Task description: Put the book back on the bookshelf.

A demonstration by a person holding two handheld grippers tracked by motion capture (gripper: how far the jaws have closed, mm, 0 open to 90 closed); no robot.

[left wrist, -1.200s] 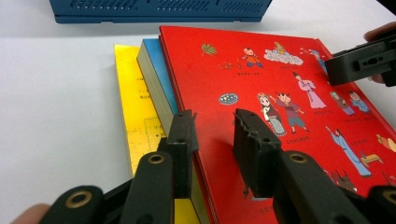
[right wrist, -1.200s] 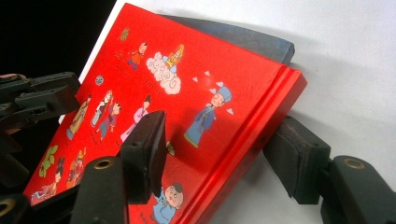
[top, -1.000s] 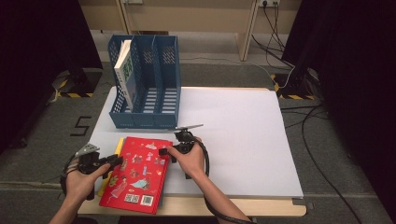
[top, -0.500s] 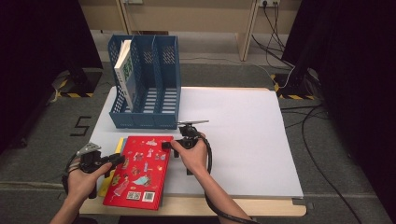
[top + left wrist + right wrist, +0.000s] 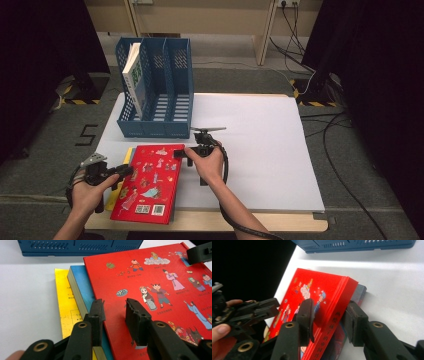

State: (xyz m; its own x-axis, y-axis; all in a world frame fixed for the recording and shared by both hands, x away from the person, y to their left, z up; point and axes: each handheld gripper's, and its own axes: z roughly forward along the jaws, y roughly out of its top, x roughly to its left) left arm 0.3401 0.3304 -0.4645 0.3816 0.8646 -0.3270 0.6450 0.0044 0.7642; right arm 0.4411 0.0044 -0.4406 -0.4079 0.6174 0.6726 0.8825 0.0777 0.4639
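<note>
Red book (image 5: 148, 184): top of my stack at the near left corner of the table (image 5: 260, 140); cartoon figures on its cover. In the right gripper view its far edge looks lifted off the book beneath.
Blue book (image 5: 79, 287): directly under the red one, its edge showing at the red book's left side.
Yellow book (image 5: 63, 297): at the bottom, sticking out farthest to the left.
Left gripper (image 5: 122, 172): my left tongs straddle the left edge of the red book, one jaw above the cover and one outside by the blue book. The gap is narrow. I cannot tell whether the pads press.
Right gripper (image 5: 186, 153): at the far right corner of the red book. The jaws have just been closing, with the red book's spine edge between them, one jaw on the cover and one on the underside. They look seated on the book.
File rack (image 5: 165, 95): blue, three slots, standing just beyond the stack.
Rack contents: one white and green book (image 5: 133, 75) leaning in the leftmost slot.
</note>
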